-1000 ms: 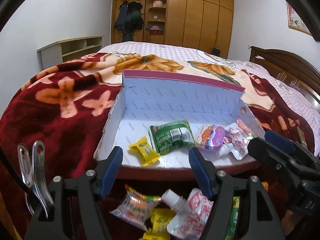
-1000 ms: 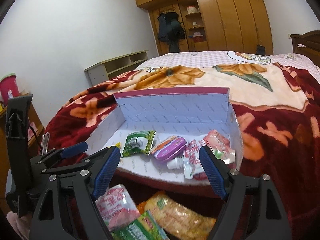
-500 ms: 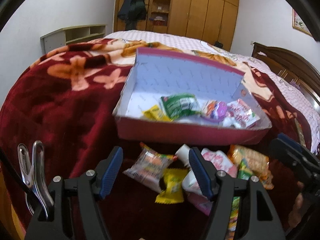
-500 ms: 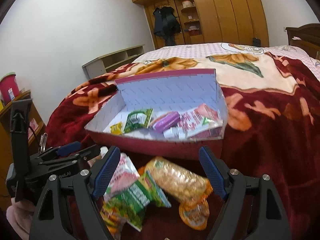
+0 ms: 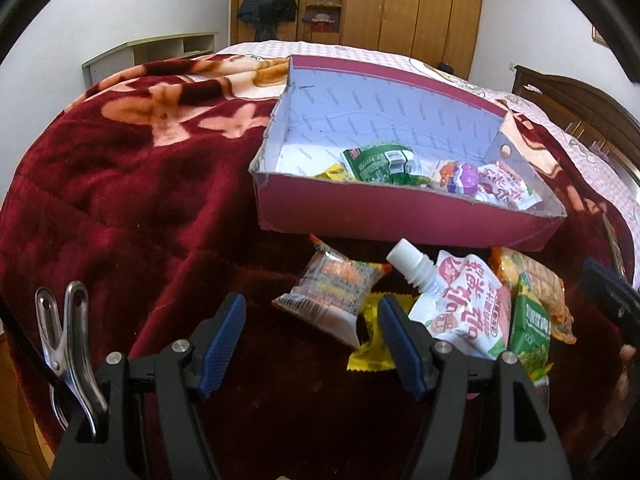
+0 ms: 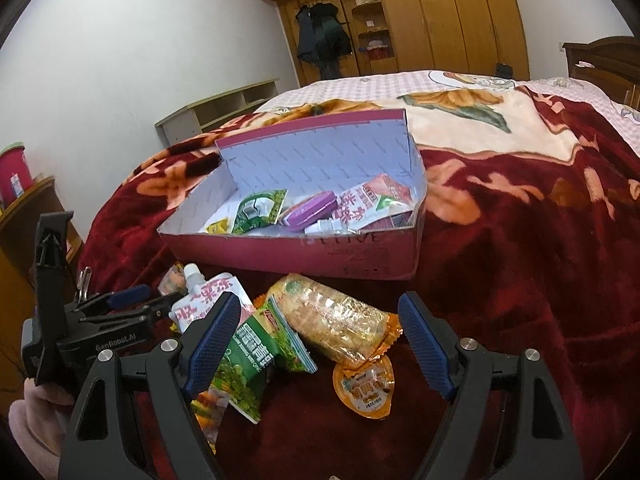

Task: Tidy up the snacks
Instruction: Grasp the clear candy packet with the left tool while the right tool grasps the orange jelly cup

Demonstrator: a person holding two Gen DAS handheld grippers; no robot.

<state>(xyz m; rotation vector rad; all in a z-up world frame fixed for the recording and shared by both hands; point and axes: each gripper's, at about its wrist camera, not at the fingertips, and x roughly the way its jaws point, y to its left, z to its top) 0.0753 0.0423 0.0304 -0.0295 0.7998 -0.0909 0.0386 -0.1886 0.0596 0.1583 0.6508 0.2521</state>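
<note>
Some snacks already sit in box (image 6: 288,248), far past our jaws. More lie on blanket (image 5: 120,208): green bag (image 6: 248,364) under right gripper (image 6: 320,344), clear pack (image 5: 328,292) between left gripper (image 5: 312,336) jaws. Both spread wide, empty.

free: box (image 5: 400,216) left half | blocked: snack pile (image 6: 312,332) before box

A dark red flowered blanket (image 6: 520,248) covers the bed (image 6: 400,84). Past the bed's far edge stands a wooden wardrobe (image 6: 440,12) with dark coats (image 6: 322,36) hanging on it; a low open shelf (image 6: 216,110) sits along the white wall.
</note>
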